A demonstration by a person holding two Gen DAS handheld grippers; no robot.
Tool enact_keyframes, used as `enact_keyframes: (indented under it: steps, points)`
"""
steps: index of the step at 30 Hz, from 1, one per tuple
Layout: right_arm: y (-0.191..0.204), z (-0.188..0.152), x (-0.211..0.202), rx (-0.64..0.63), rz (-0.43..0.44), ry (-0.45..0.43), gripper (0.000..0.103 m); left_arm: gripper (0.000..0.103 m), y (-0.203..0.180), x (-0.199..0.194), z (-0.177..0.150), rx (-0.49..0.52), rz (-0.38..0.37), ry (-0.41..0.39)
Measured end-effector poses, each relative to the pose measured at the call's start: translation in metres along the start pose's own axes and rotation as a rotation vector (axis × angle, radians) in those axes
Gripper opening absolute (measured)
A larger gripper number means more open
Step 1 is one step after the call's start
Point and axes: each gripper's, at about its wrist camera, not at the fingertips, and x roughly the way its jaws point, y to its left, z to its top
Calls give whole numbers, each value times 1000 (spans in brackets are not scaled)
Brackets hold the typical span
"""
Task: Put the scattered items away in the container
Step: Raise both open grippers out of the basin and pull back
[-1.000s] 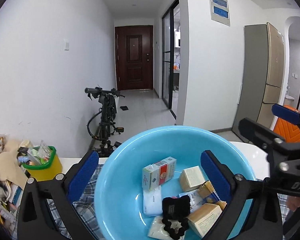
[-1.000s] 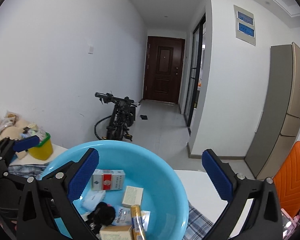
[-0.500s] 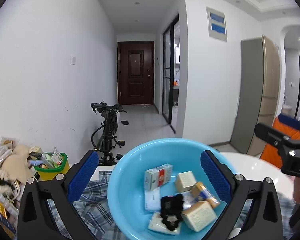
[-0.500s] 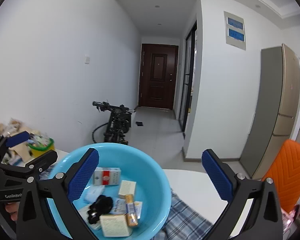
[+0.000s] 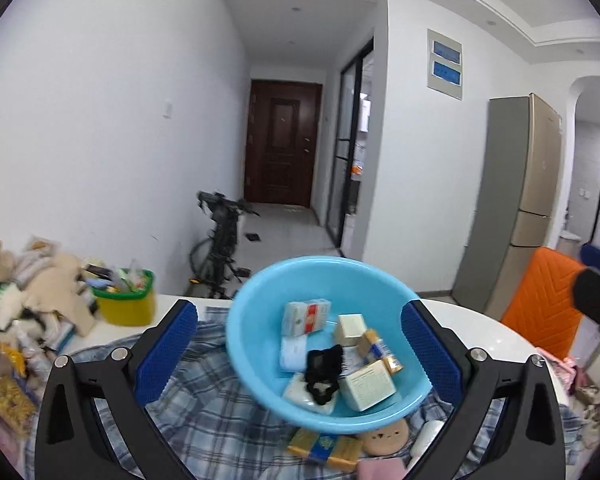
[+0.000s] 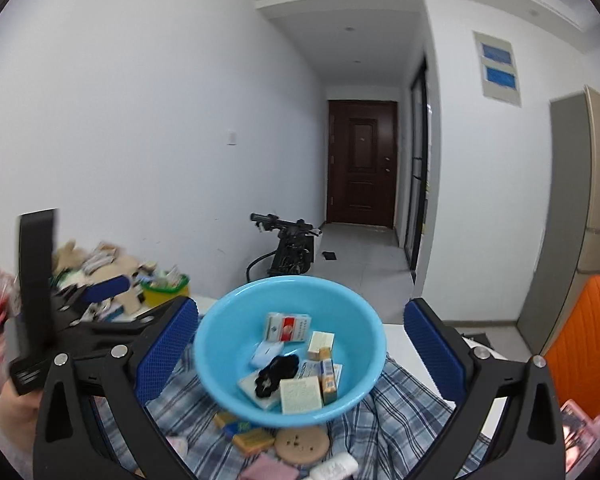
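Note:
A light blue basin [image 5: 252,340] [image 6: 228,340] stands on a plaid cloth [image 5: 220,420] [image 6: 404,408]. It holds a red-and-white box [image 5: 306,316] [image 6: 288,328], a black scrunchie [image 5: 322,368] [image 6: 274,374], beige boxes [image 5: 368,386] [image 6: 300,396] and small packets. On the cloth in front of it lie a yellow packet [image 5: 324,444] [image 6: 248,436], a round tan disc [image 5: 384,434] [image 6: 302,444], a white item [image 5: 424,440] [image 6: 336,468] and a pink item [image 6: 266,468]. My left gripper [image 5: 298,354] is open and empty, back from the basin. My right gripper [image 6: 300,354] is likewise open and empty.
A yellow-green tub [image 5: 126,300] and a heap of clutter [image 5: 32,292] fill the table's left side. An orange chair [image 5: 540,304] stands right of the white table [image 5: 492,328]. A bike [image 5: 220,248] leans in the hallway behind. A hand [image 6: 16,408] holds the left gripper.
Both grippers have drawn back and up from the basin, which looks smaller now. The loose items on the cloth in front of it have come into view.

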Motion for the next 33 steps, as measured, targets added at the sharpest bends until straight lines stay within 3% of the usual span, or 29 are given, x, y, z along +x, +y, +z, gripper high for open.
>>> enact_keyframes:
  steps: [4, 8, 11, 15, 23, 33]
  points:
    - [8, -6, -17, -37, -34, -9, 103, 103, -5, -25, -5, 71, 30, -14]
    - [11, -17, -26, -55, -76, -32, 103, 103, -6, -48, -9, 76, -11, -36]
    - [13, -31, -31, -69, -31, -67, 103, 103, -8, -63, -15, 110, -8, -64]
    - [13, -46, -32, -104, -79, -38, 103, 103, -7, -79, -27, 121, 8, -83]
    - [8, -67, -46, -23, -118, -2, 103, 103, -1, -90, -51, 94, 13, -68]
    - [7, -71, -55, 10, -185, -40, 103, 103, -1, -90, -65, 81, -14, -47]
